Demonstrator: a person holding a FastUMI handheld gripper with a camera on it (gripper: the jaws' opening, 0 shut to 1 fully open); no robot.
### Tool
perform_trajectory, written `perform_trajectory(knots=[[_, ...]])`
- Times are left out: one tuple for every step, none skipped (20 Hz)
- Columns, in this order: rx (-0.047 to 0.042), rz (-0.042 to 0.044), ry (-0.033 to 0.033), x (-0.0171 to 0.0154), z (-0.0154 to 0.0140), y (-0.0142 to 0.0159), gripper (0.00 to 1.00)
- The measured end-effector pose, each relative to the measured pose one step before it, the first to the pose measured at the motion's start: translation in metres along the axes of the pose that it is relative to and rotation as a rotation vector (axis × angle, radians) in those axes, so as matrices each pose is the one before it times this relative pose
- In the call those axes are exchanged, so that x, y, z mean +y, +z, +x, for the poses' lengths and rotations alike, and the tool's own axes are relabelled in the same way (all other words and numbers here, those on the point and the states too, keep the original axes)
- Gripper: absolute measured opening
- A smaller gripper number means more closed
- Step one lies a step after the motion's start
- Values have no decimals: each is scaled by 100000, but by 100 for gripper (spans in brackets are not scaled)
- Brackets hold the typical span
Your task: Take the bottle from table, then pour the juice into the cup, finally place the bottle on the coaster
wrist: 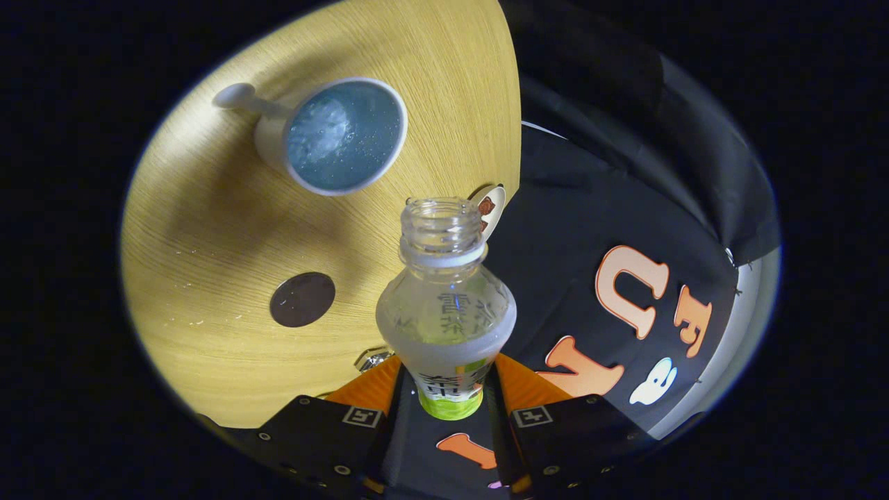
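- Where the two fingers come together nearest the camera, the gripper is clamped on a bottle, one finger pressing on each side of its lower body.
- The bottle is clear plastic with a label band around the part held between the fingers; the label is pale with a green strip at its lowest visible edge.
- The bottle points away from the camera along the fingers, with its neck farthest out and its mouth open, no cap on it.
- The whole scene looks tilted, so the table seems to rise up on one side of the bottle and the booth's black cloth wall sits on the other side.
- The table has a light wood-grain top.
- A small dark round coaster lies flat on the table, beside the bottle's body and apart from it.
- A small shiny object lies at the table's edge, close to one finger; too small to identify.
- Just behind the bottle's neck, a small white piece with a brown mark shows at the table's edge, mostly hidden.
- Farther off, beyond the bottle's mouth, a white cup with a handle stands on the table, well apart from the coaster.
- The cup holds bluish liquid with bubbles.
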State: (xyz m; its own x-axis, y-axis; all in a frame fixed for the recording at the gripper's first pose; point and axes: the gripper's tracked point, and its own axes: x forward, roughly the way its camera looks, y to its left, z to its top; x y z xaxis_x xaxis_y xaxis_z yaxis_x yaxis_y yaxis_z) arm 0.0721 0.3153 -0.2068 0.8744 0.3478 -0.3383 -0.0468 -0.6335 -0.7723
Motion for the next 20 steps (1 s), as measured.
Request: perform_trajectory(knots=[[473,3132,851,511,48,-243,54],[214,3851,1328,455,-28,-263,54],[-675,5287,1629,629,-144,-51,54],[-491,6414,1904,614,-171,-152,53],[-362,6554,2080,460,-165,-268,54],[-705,6018,1102,175,-344,-112,54],[157,5351,448,-65,-225,-316,54],[416,5376,303,-91,-380,-283,54],[173,5983,570,32,-242,-393,54],[-418,6695,766,-21,-324,-125,54],[-1457,7463,1385,210,-157,-153,54],[-835,7807,1612,344,-287,13,54],[159,7475,1966,323,-85,-535,54],[204,6946,1331,205,-104,-448,54],[952,6695,1236,-100,-135,-646,54],[909,7096,1256,-275,67,-393,54],[211,8555,1786,-125,588,-563,54],[-546,10019,2341,142,240,-435,54],[-84,10474,2525,136,151,-365,54],[293,10455,2094,-226,38,-442,54]])
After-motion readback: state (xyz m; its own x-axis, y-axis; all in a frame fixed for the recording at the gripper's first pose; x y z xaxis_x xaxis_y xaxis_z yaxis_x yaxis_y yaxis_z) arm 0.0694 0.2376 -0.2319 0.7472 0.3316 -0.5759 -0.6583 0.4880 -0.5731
